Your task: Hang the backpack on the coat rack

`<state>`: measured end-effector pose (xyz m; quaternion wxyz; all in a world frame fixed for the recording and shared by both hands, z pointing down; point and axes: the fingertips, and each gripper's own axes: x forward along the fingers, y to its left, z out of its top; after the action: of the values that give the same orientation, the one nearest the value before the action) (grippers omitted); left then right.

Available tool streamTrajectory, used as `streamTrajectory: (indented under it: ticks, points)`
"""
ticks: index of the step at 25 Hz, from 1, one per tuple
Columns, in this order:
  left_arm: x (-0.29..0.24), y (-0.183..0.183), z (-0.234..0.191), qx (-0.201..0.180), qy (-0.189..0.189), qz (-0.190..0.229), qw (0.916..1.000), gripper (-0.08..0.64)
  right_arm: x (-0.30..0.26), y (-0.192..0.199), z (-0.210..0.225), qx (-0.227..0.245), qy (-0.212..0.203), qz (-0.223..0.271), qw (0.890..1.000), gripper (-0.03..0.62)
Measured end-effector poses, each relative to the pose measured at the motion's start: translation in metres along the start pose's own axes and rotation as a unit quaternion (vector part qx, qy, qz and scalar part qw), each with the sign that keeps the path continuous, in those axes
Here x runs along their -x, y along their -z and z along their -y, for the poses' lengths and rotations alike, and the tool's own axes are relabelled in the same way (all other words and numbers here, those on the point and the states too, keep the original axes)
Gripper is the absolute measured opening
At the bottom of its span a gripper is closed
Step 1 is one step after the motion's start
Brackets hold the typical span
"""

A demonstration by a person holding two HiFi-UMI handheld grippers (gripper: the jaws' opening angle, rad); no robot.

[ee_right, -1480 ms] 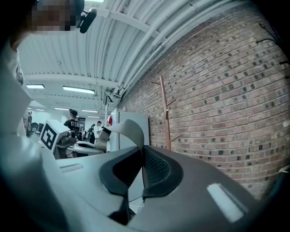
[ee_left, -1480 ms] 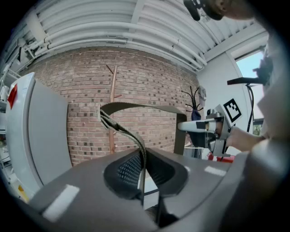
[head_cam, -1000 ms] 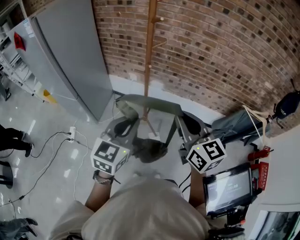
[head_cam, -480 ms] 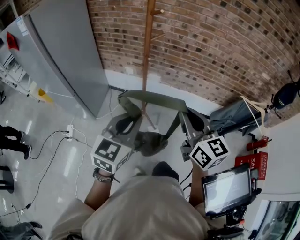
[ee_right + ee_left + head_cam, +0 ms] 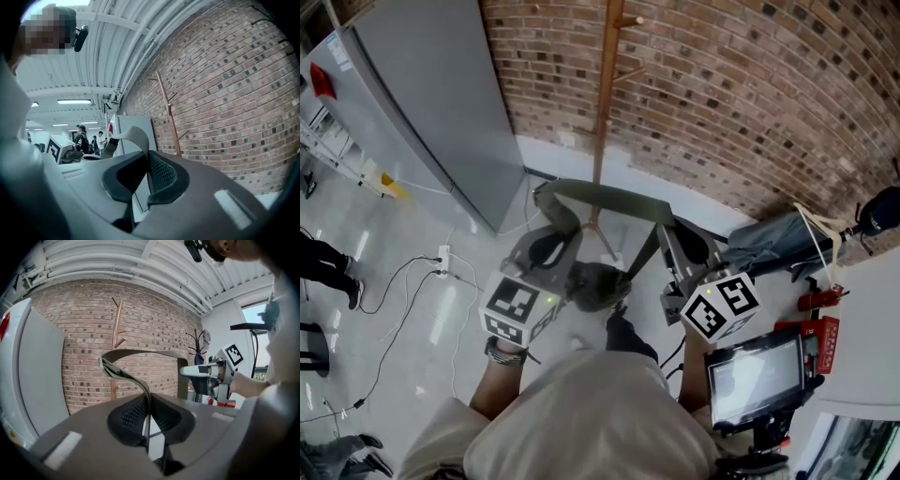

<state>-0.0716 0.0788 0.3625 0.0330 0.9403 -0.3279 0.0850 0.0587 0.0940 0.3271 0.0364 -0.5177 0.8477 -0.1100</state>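
Backpack [image 5: 598,286]: lifted, slung below strap [image 5: 609,199].
Left gripper [image 5: 147,404]: clamped on strap.
Right gripper [image 5: 146,166]: clamped on strap.
Rack [image 5: 602,103]: near; hanging not yet done.

Nothing legible here, folks. The marker cubes [image 5: 520,309] [image 5: 722,307] showed only black-and-white square patterns, no letters. Print on the red box [image 5: 811,330] was too small to read, and the screen [image 5: 757,375] showed nothing readable.

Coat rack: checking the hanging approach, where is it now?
Head view, top centre: the coat rack stands by the brick wall, right of the grey cabinet, just beyond the backpack strap.
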Motion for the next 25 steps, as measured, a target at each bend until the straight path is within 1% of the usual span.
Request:
streamTrajectory:
  ticks: [5,12,17,25]
  points:
    - [-0.024,-0.008,-0.019,0.002,-0.019,0.004,0.9998,0.015,-0.026,-0.009,0.019,0.0,-0.029,0.002,1.0,0.008]
    - [-0.062,-0.02,-0.046,0.006,-0.041,0.011,0.9991,0.015,-0.069,-0.025,0.05,0.003,-0.058,0.004,0.998,0.009]
    - [-0.091,-0.03,-0.059,0.007,-0.053,0.012,0.9985,0.015,-0.09,-0.037,0.077,0.003,-0.071,0.003,0.997,0.008]
    - [-0.13,-0.039,-0.077,0.013,-0.081,0.008,0.9966,0.015,-0.118,-0.048,0.116,0.005,-0.095,-0.006,0.995,0.008]
